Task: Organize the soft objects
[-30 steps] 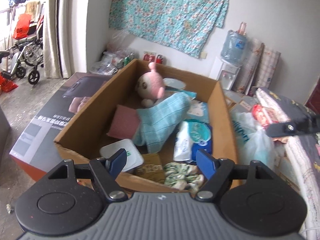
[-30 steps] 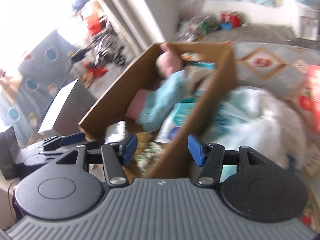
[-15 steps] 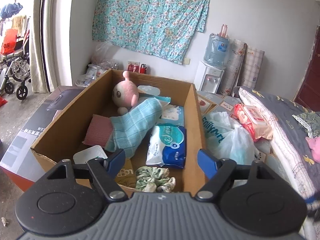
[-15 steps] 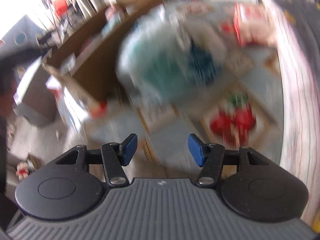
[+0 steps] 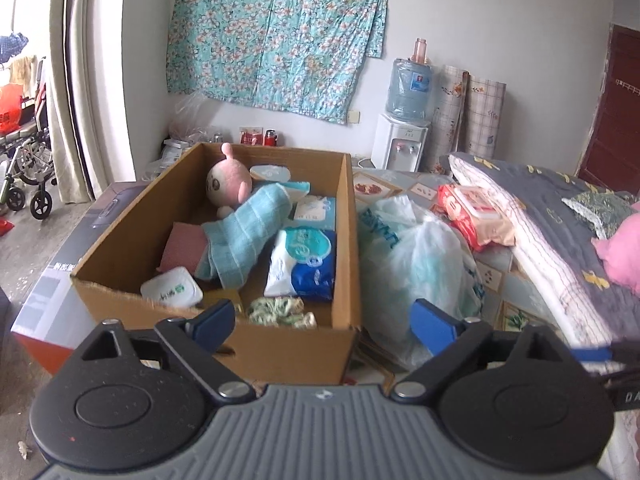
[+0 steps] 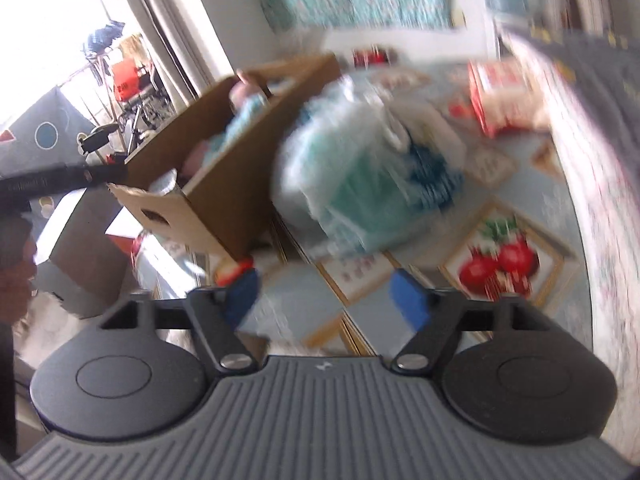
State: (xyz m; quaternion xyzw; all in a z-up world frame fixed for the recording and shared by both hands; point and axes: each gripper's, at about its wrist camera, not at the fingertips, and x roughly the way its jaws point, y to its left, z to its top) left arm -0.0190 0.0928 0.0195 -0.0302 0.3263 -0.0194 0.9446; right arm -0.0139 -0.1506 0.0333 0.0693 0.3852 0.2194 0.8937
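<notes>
Fingers on your left gripper and right gripper are opening, empty. You're between picks: the cardboard box holds soft items; the plastic bag just beside it looks next.

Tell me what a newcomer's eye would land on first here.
Probably the open cardboard box at centre, crammed with a pink plush toy, a blue towel and tissue packs. Beside its right wall slumps a white plastic bag; a floral cloth hangs on the wall behind.
</notes>
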